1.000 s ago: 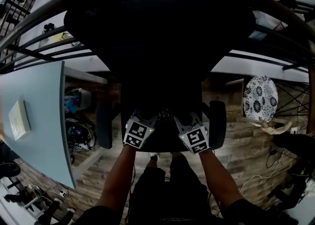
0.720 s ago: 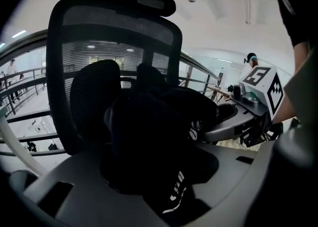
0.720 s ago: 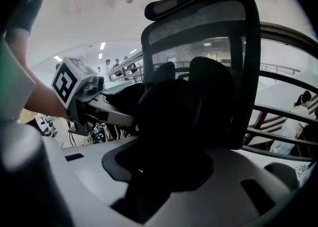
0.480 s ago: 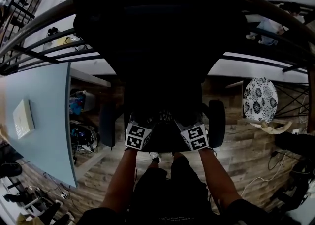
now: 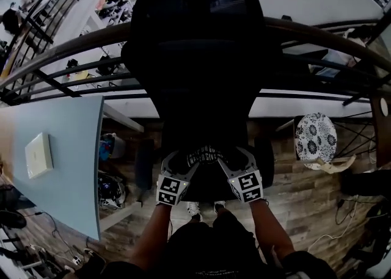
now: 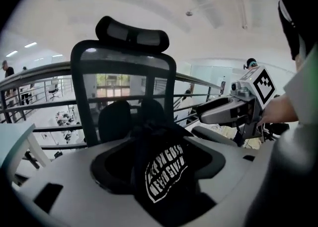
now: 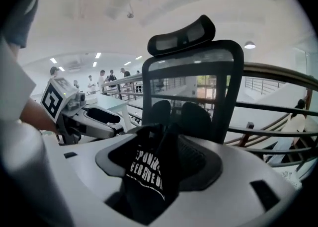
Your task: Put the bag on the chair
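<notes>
A black office chair [image 5: 201,58] with a mesh back and headrest stands in front of me. The black bag [image 5: 204,154] with white lettering lies slumped on its seat. My left gripper [image 5: 177,165] is at the bag's left and my right gripper [image 5: 235,163] at its right. Both pairs of jaws are opening. In the left gripper view the bag [image 6: 161,171] sags loosely between the wide jaws, with the right gripper [image 6: 233,109] beyond it. The right gripper view shows the bag [image 7: 146,169] the same way, with the left gripper [image 7: 94,116] opposite.
A light blue table [image 5: 55,174] with a white box [image 5: 38,155] stands at the left. A dark curved railing [image 5: 73,46] runs behind the chair. A round patterned stool [image 5: 316,139] is at the right. Cables and clutter lie on the wooden floor [image 5: 299,192].
Both grippers have drawn back slightly toward me and their jaws have spread. The bag's white lettering now shows between them. The head view has tilted up, showing the whole chair back.
</notes>
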Demonstrator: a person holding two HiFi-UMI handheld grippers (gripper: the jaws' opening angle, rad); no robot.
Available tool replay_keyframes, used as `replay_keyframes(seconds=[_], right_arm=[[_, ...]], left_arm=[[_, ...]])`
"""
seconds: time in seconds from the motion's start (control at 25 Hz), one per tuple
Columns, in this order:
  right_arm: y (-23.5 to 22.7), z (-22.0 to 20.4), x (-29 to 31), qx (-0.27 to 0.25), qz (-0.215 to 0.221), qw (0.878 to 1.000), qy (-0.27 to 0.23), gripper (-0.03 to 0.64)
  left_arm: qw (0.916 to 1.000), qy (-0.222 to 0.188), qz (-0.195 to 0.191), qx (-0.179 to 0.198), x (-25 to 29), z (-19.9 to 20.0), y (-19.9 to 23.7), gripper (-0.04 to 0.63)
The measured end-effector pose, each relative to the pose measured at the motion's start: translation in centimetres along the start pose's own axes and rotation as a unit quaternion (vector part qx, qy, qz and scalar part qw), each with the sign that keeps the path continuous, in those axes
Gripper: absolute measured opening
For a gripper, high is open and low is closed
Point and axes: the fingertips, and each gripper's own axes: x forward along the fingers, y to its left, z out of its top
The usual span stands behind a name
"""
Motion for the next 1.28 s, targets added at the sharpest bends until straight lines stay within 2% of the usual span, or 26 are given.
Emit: replay_keyframes(seconds=[0.12,0.24,0.36,0.4,0.48,0.6,0.72,0.84,0.96,1.28], right_arm=[[0.4,3.2,-0.8,-0.016,-0.007,0.999,-0.03,0.252],[-0.2,5.8,-2.1,-0.023,-0.017,0.998,-0.054,0.201],[-0.1,6.5,-3.6,-0.007,-0.028,0.998,-0.061,0.127],[-0.1,6.7,-3.8,-0.002,-0.034,0.997,-0.065,0.073],[-0.2,7.5,-4.2,0.006,-0.04,0.996,-0.078,0.037],[0.3,9.2,-5.2,0.003,-0.033,0.994,-0.104,0.026],[1.2,11.6,-6.3,-0.03,-0.027,0.99,-0.133,0.02],[2.1,13.4,-7.4,-0.062,-0.02,0.985,-0.161,0.018],[2.4,14.5,-7.8,-0.066,-0.011,0.981,-0.183,0.018],[2.2,16.2,-8.1,-0.076,0.002,0.978,-0.196,0.018]], left_arm=[[0.9995,-0.03,-0.008,0.01,-0.5,3.0,-0.9,0.305],[0.9987,-0.048,-0.011,0.013,-1.0,6.1,-2.0,0.304],[0.998,-0.059,-0.016,0.012,-2.8,8.0,-2.9,0.292],[0.9977,-0.066,-0.012,0.014,-3.3,8.5,-2.8,0.275],[0.9965,-0.081,0.001,0.021,-4.1,9.5,-2.3,0.18],[0.9943,-0.099,0.02,0.035,-5.3,10.7,-2.0,0.068],[0.9916,-0.113,0.024,0.057,-6.4,12.1,-2.4,0.012],[0.9891,-0.131,0.017,0.066,-7.1,13.4,-3.1,0.012],[0.9876,-0.141,0.009,0.069,-7.4,14.4,-3.7,0.011],[0.9818,-0.156,-0.004,0.108,-7.5,16.7,-5.2,0.012]])
